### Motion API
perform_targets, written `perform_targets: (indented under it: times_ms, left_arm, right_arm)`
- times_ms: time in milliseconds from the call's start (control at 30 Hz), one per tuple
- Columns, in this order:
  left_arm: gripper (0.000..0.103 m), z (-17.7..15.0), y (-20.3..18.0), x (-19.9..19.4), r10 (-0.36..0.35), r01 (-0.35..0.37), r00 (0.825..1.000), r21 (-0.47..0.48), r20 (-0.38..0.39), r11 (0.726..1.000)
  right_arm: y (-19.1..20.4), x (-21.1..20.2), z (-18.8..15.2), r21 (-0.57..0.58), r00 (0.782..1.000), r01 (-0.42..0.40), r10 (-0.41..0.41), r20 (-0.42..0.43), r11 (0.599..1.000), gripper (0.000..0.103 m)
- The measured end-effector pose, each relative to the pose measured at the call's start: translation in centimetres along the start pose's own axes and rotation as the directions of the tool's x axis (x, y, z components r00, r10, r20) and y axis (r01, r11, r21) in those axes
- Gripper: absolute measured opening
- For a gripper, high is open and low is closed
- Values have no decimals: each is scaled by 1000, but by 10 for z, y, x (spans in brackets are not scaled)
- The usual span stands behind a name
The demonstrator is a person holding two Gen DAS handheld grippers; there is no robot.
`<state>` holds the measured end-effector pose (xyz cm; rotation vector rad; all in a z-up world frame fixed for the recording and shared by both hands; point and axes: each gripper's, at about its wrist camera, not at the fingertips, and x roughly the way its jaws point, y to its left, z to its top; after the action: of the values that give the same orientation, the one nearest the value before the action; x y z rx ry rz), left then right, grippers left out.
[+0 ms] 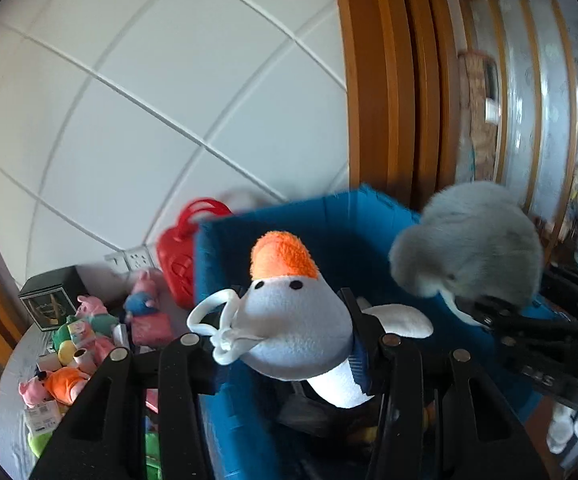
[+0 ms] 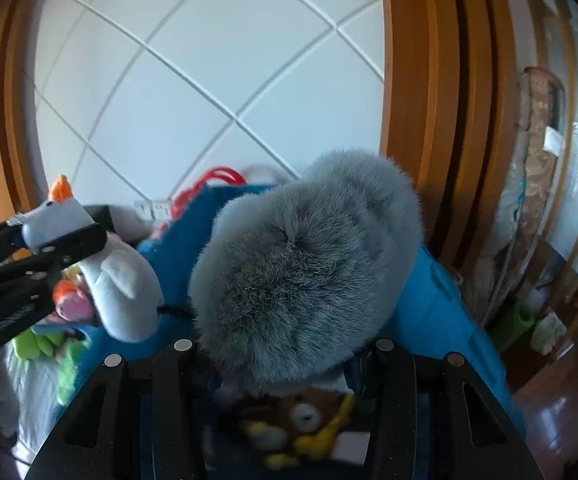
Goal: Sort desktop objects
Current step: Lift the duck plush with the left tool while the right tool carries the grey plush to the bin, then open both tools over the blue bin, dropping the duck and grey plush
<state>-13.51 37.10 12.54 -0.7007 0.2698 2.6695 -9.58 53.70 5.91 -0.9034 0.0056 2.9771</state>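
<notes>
My left gripper (image 1: 289, 344) is shut on a white plush goose (image 1: 297, 320) with an orange beak, held above the blue storage box (image 1: 225, 264). My right gripper (image 2: 285, 352) is shut on a grey furry plush toy (image 2: 301, 276), also above the blue box (image 2: 441, 312). The grey plush (image 1: 469, 240) and right gripper (image 1: 489, 320) show at the right of the left wrist view. The goose (image 2: 121, 288) and left gripper (image 2: 49, 256) show at the left of the right wrist view. A brown bear toy (image 2: 301, 420) lies inside the box.
Several small plush toys (image 1: 85, 344) lie on the round table (image 1: 9, 412) at the left, beside a dark box (image 1: 53, 296). A red basket (image 1: 181, 256) stands behind the blue box. A white tiled wall (image 1: 149, 100) and wooden door frame (image 1: 373, 80) are behind.
</notes>
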Motion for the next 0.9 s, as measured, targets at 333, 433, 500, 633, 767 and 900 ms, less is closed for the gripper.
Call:
perform_targets:
  times_ms: [333, 433, 500, 633, 767, 900]
  left_arm:
    - [46, -10, -74, 109, 52, -23, 958, 103, -283, 994]
    - [46, -15, -77, 117, 57, -31, 953, 91, -298, 995]
    - [46, -15, -79, 120, 71, -45, 952, 95, -298, 995]
    - [47, -15, -75, 124, 79, -53, 953, 95, -292, 994]
    - [48, -14, -74, 126, 72, -52, 952, 74, -298, 996]
    - [58, -15, -74, 125, 78, -59, 952, 73, -297, 996]
  right_arm:
    - [-54, 93, -6, -158, 955, 28, -74, -288, 987, 46]
    - [-53, 101, -13, -214, 948, 53, -117, -295, 975, 46]
    - [-53, 106, -13, -224, 946, 53, -120, -300, 973, 46]
    - [-52, 109, -9, -250, 947, 68, -142, -289, 966, 44]
    - [-49, 106, -4, -258, 945, 75, -151, -290, 963, 44]
    - [-52, 101, -2, -252, 948, 61, -135, -287, 966, 44]
